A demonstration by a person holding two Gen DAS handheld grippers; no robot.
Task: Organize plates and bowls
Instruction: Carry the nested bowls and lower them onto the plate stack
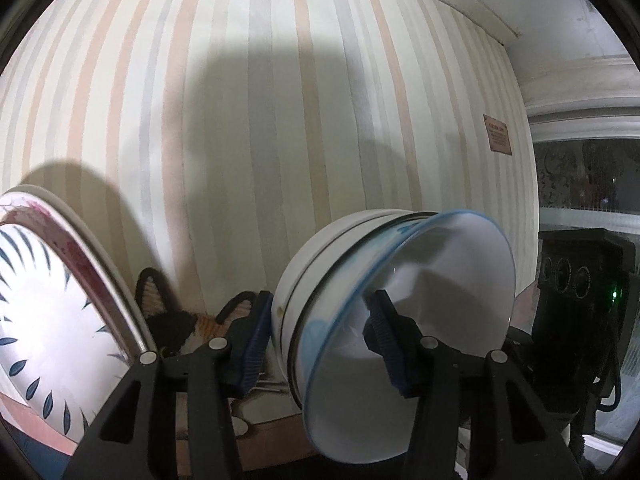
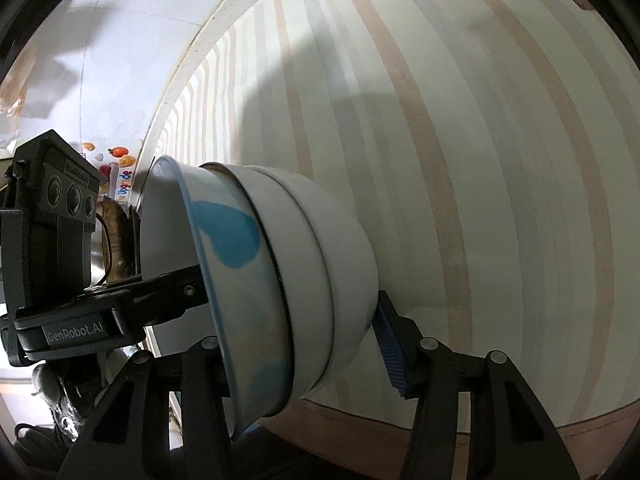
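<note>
Left wrist view shows a nested stack of bowls (image 1: 360,300) tipped on its side, the blue-rimmed bowl (image 1: 420,320) innermost. The left claw (image 1: 320,336) is clamped on it, one pad inside, one against the outer white bowl (image 1: 316,264). A leaf-patterned plate (image 1: 48,312) leans at left. The right claw (image 2: 304,344) brackets the same stack (image 2: 280,280); whether it grips, I cannot tell.
</note>
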